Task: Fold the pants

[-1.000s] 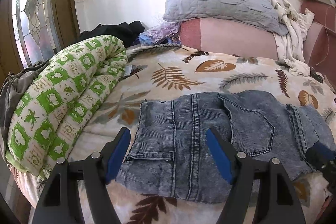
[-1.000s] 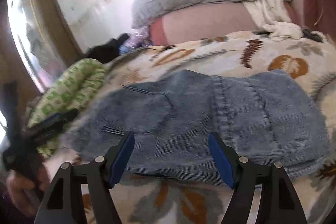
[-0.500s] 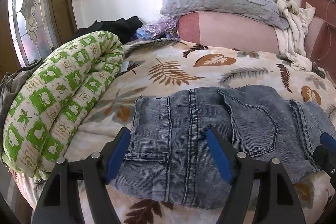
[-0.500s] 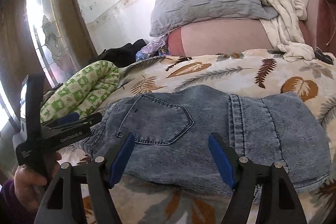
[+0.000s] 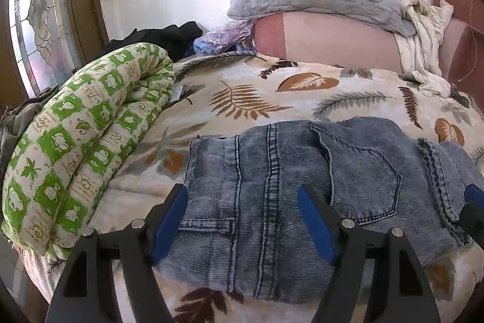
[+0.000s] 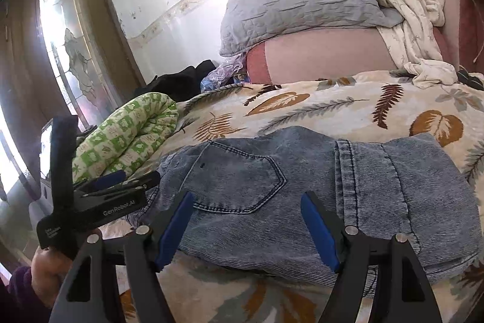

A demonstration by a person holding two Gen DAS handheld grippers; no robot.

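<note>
Lying folded into a compact block on leaf-print bedspread: denim pants, likely kept near the front edge for easy reaching. Hovering over them, left gripper and right gripper, blue pads spread apart, clamping nothing. Showing only in right view: hand gripping the left tool.

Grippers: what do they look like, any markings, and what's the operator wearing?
Both grippers, left and right, have black angular finger arms with triangular cut-outs, silver pivot pins and blue pads. In the right wrist view the left gripper's black body reads "GenRobot.AI" in white, plus a smaller illegible label. A dark purple sleeve shows at the hand. No cables visible.
</note>
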